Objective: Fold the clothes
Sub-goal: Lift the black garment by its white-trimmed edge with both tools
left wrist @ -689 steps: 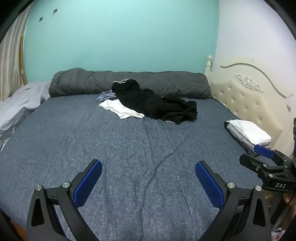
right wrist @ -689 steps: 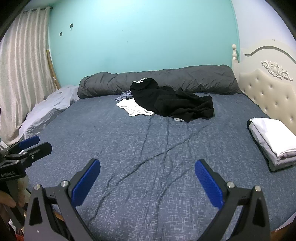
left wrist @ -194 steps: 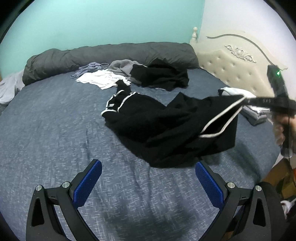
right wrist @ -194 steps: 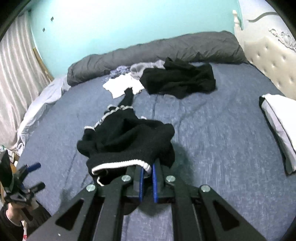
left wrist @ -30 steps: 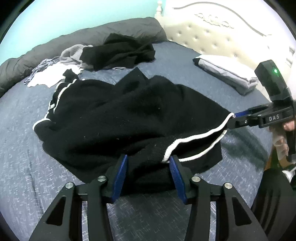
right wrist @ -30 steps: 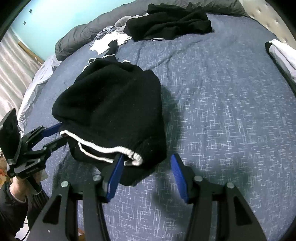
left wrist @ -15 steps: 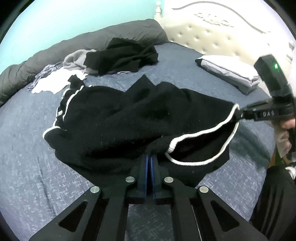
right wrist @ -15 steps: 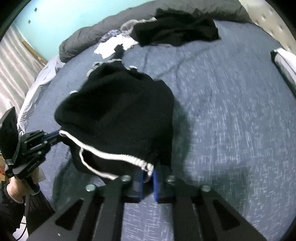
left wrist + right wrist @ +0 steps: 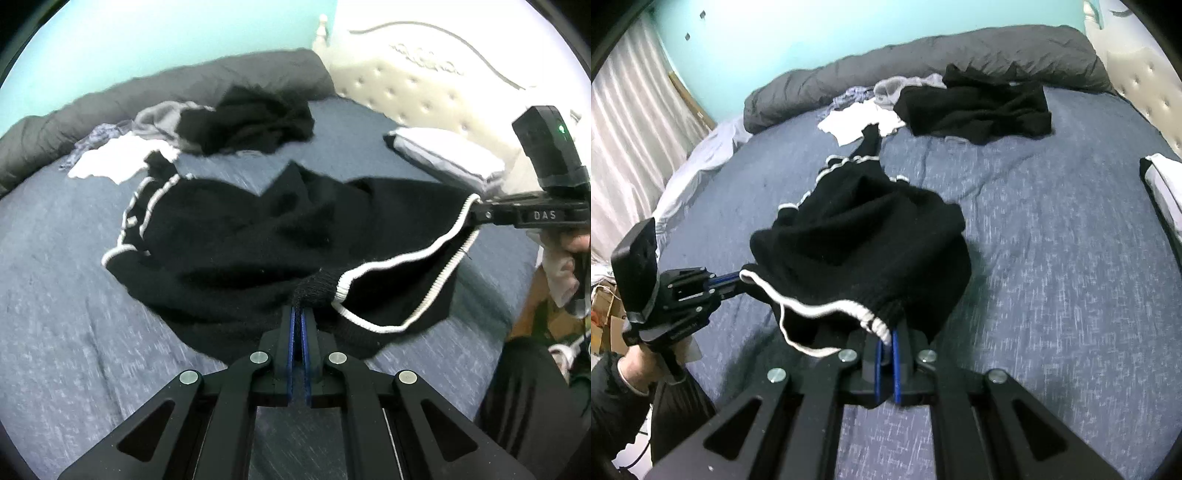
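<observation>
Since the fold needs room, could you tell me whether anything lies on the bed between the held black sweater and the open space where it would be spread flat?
Nothing visible does. The black knit sweater with white trim is pinched at its hem by both the left hand-held gripper and right hand-held gripper. The blue-grey bedsheet around it is bare; the black garment pile lies further back.

Folded white stack point(image 9: 1165, 192) cut off at right edge of right wrist view. Bed sheet point(image 9: 66, 332) motion-blurred — weave smeared. Under black sweater point(image 9: 258, 236), mattress hidden; person's sleeve point(image 9: 605, 398) cropped at frame corner.
</observation>
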`<state>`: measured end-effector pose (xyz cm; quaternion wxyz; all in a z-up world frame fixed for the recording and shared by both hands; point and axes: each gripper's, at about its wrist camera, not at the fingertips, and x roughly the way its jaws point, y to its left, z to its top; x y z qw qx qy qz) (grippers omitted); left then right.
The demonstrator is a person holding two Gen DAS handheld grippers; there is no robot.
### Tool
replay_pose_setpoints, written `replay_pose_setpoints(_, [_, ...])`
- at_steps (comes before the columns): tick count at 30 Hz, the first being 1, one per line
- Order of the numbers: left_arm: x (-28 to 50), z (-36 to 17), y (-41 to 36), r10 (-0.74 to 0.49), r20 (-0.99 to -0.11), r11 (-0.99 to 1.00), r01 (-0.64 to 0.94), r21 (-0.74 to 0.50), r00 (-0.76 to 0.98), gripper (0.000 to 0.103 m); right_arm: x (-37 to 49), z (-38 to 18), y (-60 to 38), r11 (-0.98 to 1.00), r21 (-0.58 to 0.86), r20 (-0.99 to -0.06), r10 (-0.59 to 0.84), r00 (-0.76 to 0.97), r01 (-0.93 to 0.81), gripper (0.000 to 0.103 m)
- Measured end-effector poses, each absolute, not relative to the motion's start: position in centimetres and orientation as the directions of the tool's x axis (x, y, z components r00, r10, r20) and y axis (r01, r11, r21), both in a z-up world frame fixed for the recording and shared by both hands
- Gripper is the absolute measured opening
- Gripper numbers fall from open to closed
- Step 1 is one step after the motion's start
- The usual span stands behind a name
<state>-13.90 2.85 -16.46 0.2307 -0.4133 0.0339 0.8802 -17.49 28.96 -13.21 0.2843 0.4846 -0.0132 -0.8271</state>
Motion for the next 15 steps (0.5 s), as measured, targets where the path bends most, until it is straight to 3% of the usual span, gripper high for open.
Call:
replay_pose_setpoints(3, [-13.5,-17.6,3.5,0.363,-0.769,-0.886,-0.450,-0.111,-0.526,0.009,-17.2,-14.2,29.1,-0.836,0.318,-0.799,-0.490,-0.349,0.446,0.004])
replay_pose_setpoints(5, [-13.2,-18.0,4.0,0.365,-0.774,-0.881,-0.462,-0.106,-0.517,0.026,-17.0,-14.7,29.0,-0.837,0.317,-0.806,-0.485,-0.338,0.445,0.004])
replay_pose_setpoints(10, [-12.9,-18.4,5.9,0.365,-0.778,-0.859,-0.507,-0.070,-0.512,0.042,-17.2,-15.5,29.5,-0.836,0.321,-0.813,-0.484,-0.322,0.446,0.004])
replay_pose_setpoints(15, [-14.2,-19.9,6.8,0.334,-0.797,-0.865,-0.499,-0.048,-0.503,0.043,-17.5,-16.0,29.7,-0.831,0.332,-0.812,-0.492,-0.315,0.446,0.004])
